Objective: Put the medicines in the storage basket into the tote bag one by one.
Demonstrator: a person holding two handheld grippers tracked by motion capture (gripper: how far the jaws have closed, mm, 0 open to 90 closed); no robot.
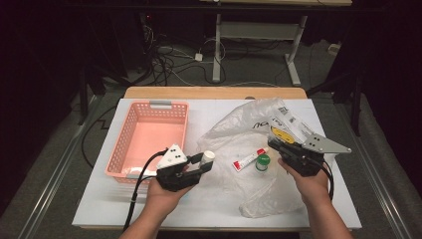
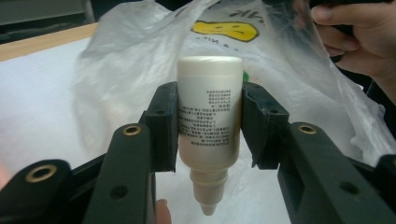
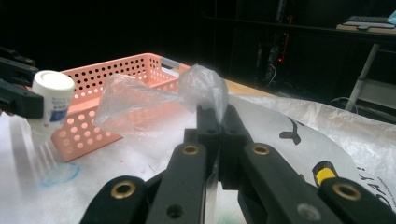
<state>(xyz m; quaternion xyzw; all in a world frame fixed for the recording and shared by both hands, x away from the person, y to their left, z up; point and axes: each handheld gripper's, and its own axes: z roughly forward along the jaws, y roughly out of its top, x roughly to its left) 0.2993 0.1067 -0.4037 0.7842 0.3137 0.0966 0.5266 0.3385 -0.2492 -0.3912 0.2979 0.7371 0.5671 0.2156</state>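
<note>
Your left claw (image 1: 201, 165) squeezes the small white bottle (image 1: 207, 157), out of the plastic bag (image 1: 249, 134). Your right claw (image 3: 215, 116) pinches the bag's edge shut. The pink basket (image 1: 130, 129), at ten o'clock, waits empty; tube (image 1: 250, 159) and green-capped jar (image 1: 262, 162) remain.

I count one white plastic bottle (image 2: 210, 112) between my left tool's jaws, one clear plastic bag (image 1: 249, 134) pinched in my right tool, one pink perforated plastic basket (image 1: 149, 137) beside the left, one red-and-white tube (image 1: 250, 159) and one green-capped jar (image 1: 262, 162) between them.
</note>
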